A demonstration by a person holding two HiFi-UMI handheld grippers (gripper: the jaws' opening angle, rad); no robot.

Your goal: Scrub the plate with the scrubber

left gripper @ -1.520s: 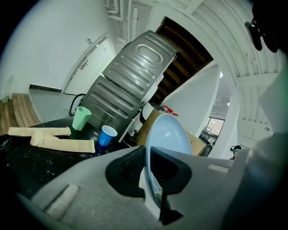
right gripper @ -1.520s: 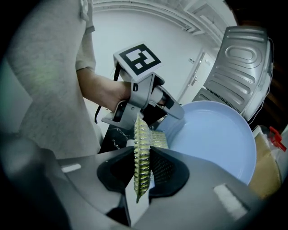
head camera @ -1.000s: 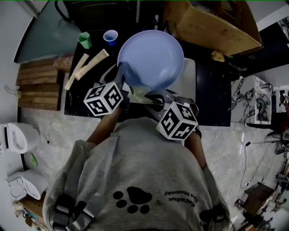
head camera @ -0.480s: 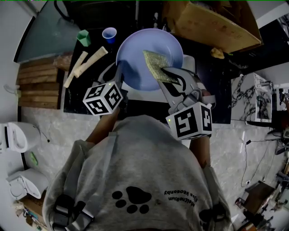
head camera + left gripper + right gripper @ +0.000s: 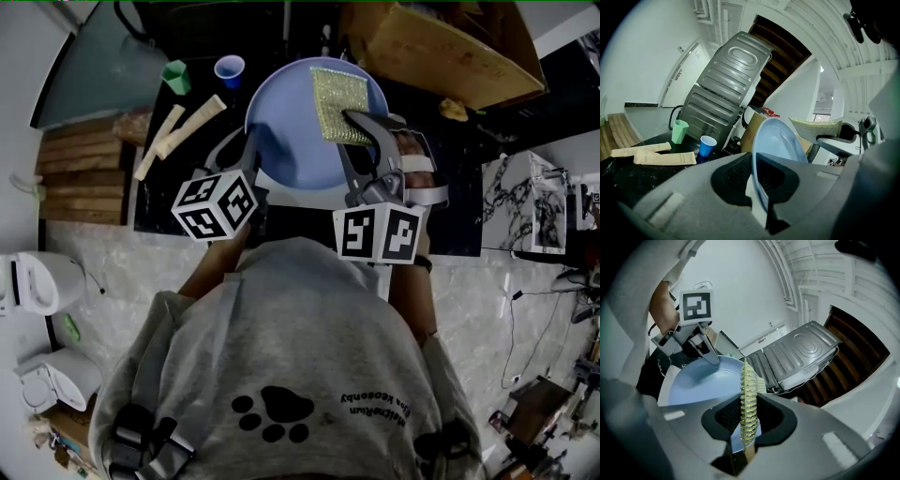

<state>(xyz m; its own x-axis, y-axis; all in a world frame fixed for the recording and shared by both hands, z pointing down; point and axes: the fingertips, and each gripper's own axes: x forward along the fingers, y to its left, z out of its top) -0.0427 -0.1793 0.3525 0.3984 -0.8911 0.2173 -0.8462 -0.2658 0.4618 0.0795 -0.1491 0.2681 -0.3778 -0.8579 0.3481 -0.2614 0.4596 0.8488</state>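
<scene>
A pale blue plate (image 5: 298, 131) is held tilted above the dark counter; my left gripper (image 5: 251, 167) is shut on its near left rim. In the left gripper view the plate (image 5: 776, 140) stands edge-on between the jaws. My right gripper (image 5: 361, 129) is shut on a yellow-green scrubber (image 5: 337, 101), which lies flat against the plate's upper right part. In the right gripper view the scrubber (image 5: 748, 404) rises edge-on from the jaws, with the plate (image 5: 701, 380) behind it and the left gripper's marker cube above.
On the counter to the left lie two tan packets (image 5: 178, 131), a green cup (image 5: 175, 79) and a blue cup (image 5: 229, 70). A cardboard box (image 5: 441, 52) sits at the back right. A white board (image 5: 398, 159) lies under the plate.
My right gripper has risen from below the plate's near edge and carried the scrubber up across the plate to its far right part, its wrist rolling. The left gripper and plate have barely moved.
</scene>
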